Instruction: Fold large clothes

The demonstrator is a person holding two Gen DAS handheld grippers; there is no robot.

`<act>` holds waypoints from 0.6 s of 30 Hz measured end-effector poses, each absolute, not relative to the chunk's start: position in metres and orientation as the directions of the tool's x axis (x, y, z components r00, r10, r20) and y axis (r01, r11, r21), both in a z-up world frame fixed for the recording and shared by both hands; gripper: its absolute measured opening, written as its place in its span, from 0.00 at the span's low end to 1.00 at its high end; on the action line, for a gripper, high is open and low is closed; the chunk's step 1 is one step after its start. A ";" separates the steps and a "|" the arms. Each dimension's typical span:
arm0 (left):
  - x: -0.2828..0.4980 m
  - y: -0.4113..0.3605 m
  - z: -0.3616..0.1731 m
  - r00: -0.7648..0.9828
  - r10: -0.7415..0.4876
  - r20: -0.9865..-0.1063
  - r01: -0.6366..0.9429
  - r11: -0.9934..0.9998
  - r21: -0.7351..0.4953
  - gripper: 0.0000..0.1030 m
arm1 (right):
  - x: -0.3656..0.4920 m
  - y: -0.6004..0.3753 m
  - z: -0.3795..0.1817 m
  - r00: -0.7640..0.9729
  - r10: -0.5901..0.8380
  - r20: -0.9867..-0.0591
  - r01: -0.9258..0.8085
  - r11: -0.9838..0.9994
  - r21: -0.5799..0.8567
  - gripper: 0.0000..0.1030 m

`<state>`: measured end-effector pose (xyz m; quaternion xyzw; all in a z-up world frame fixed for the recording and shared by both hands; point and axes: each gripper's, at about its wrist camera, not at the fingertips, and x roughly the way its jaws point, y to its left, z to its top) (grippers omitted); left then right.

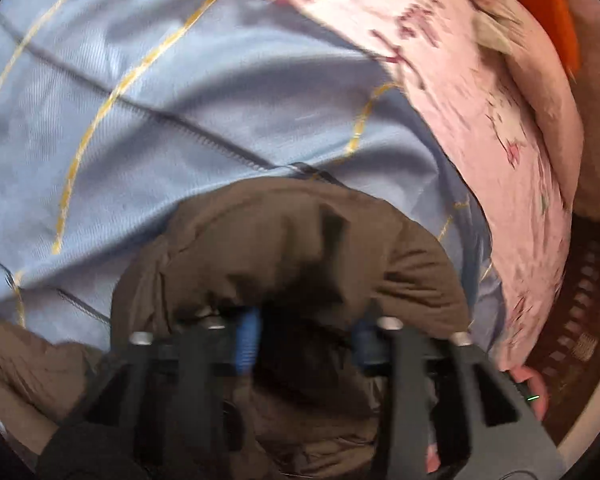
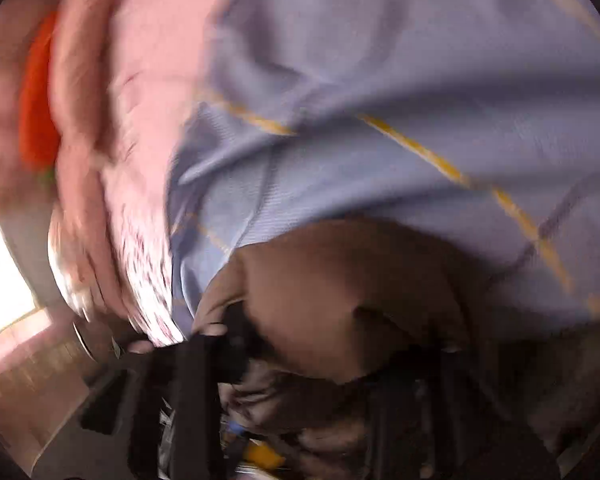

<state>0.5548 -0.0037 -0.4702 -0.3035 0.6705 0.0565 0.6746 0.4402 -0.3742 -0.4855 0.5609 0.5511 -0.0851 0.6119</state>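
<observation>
A brown padded garment [image 1: 300, 248] bulges over my left gripper [image 1: 304, 332], draped across both black fingers; blue pads [image 1: 248, 336] show on either side of a fold of it, so the jaws look shut on the cloth. In the right wrist view the same brown garment [image 2: 340, 292] covers my right gripper [image 2: 308, 368]; only the left black finger [image 2: 196, 384] shows clearly and the view is blurred by motion. Both grippers hold the garment above a light blue bed sheet [image 1: 180, 100] with yellow lines, which also shows in the right wrist view [image 2: 380, 80].
A pink flowered quilt [image 1: 480, 100] lies bunched along the bed's edge, also in the right wrist view [image 2: 132, 120]. An orange item [image 1: 548, 12] sits beyond it. A dark woven basket [image 1: 580, 300] stands at the right. Bright floor [image 2: 4, 280] lies at the left.
</observation>
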 end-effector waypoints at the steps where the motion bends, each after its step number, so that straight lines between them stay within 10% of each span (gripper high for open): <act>1: 0.554 -0.006 -0.465 0.111 -0.321 -0.941 -0.460 0.823 -0.335 0.15 | 0.437 -0.370 -0.472 0.401 0.506 -0.763 0.673 0.403 0.621 0.16; 11: 0.440 0.030 -0.343 0.388 -0.345 -0.855 -0.131 0.897 -0.422 0.12 | 0.310 -0.322 -0.336 0.533 0.523 -0.665 -0.009 0.790 0.614 0.13; 18: 0.272 0.078 -0.349 0.274 -0.259 -0.926 -0.236 0.915 -0.326 0.12 | 0.161 -0.307 -0.388 0.392 0.485 -0.782 0.085 0.828 0.555 0.14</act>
